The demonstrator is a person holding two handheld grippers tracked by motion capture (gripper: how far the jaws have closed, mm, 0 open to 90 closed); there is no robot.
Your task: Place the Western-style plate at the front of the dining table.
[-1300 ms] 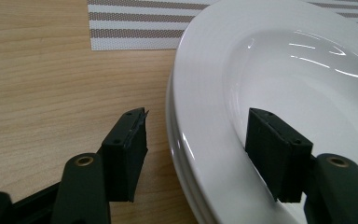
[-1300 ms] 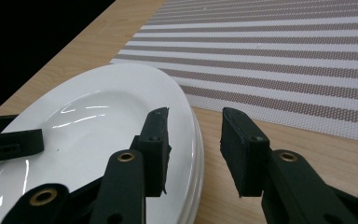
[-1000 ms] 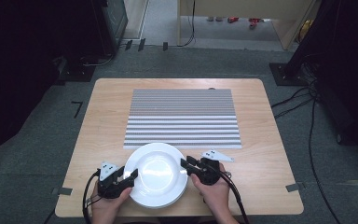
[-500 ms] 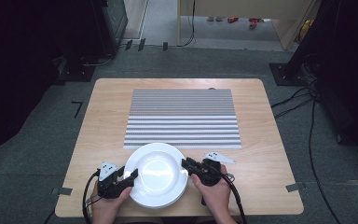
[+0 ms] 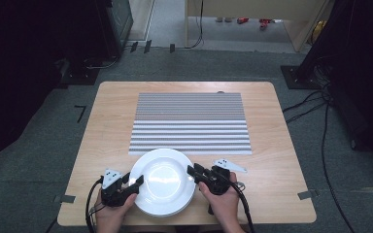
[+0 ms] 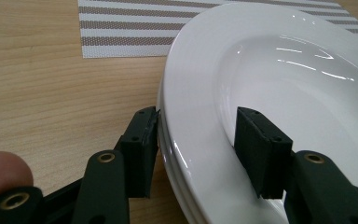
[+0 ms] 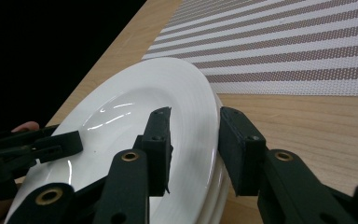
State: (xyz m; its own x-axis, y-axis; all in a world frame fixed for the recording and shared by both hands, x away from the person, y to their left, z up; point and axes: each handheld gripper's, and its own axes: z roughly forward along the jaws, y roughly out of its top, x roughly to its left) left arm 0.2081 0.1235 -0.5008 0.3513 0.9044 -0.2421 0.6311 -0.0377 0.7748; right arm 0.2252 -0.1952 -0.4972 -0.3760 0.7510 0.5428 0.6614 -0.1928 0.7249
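Observation:
A stack of white plates [image 5: 165, 182] sits near the table's front edge, just below a striped placemat [image 5: 190, 124]. My left gripper [image 5: 137, 182] is at the stack's left rim. In the left gripper view its jaws straddle the top plate [image 6: 284, 70], one at the outer edge and one over the well, with space left, so my left gripper [image 6: 196, 121] is open. My right gripper [image 5: 193, 171] is at the right rim. In the right gripper view, my right gripper [image 7: 195, 116] has its jaws pressed on the top plate's rim [image 7: 200, 98], one inside and one outside.
The wooden table [image 5: 111, 121] has bare wood on both sides of the placemat and plates. The front edge lies just behind the person's hands. Dark floor with cables [image 5: 320, 111] surrounds the table. The left gripper [image 7: 51, 144] shows across the plate in the right gripper view.

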